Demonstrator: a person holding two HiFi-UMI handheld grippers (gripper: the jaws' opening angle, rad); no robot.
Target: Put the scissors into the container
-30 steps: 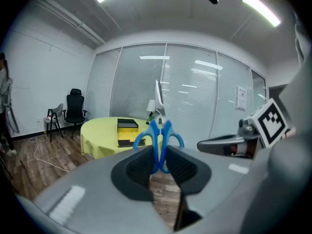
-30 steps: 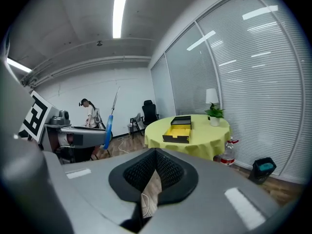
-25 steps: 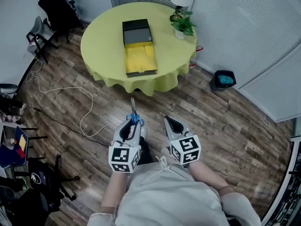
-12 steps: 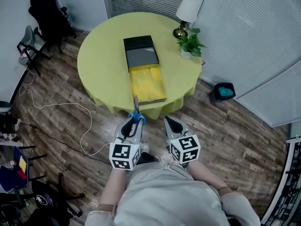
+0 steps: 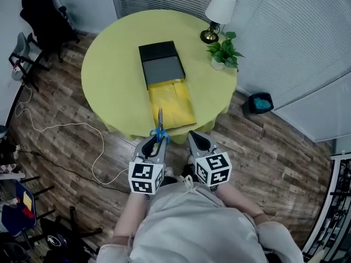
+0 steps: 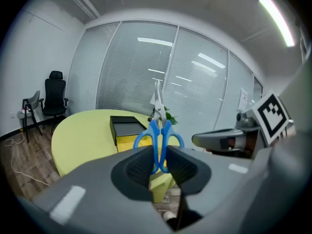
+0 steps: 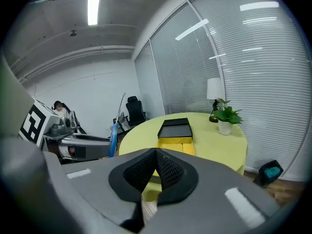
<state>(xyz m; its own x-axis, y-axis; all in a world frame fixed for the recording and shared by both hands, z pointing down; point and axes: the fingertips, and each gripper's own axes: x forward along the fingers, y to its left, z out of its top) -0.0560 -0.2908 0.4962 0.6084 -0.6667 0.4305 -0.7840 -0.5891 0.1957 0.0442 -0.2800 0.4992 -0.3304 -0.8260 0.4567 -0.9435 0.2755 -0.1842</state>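
My left gripper [image 5: 155,143] [image 6: 157,161] is shut on the blue handles of the scissors [image 5: 159,126] [image 6: 158,130], whose steel blades point up and forward toward the table. The container [image 5: 166,84] [image 6: 126,130] [image 7: 176,133], a black box with a yellow open drawer, lies on the round yellow-green table [image 5: 115,64] ahead of both grippers. The scissor tips overlap the drawer's near edge in the head view. My right gripper [image 5: 196,141] [image 7: 155,166] is shut with nothing in it, level with the left one and just right of it.
A table lamp [image 5: 215,15] and a potted plant [image 5: 224,52] stand at the table's right side. Black chairs [image 5: 44,21] stand left of the table. A white cable [image 5: 66,130] runs over the wood floor, and a dark bin [image 5: 260,103] sits at the right.
The table and container have come closer and lower in the head view as the person walks toward them. The left gripper still holds the scissors; both grippers keep their pose.
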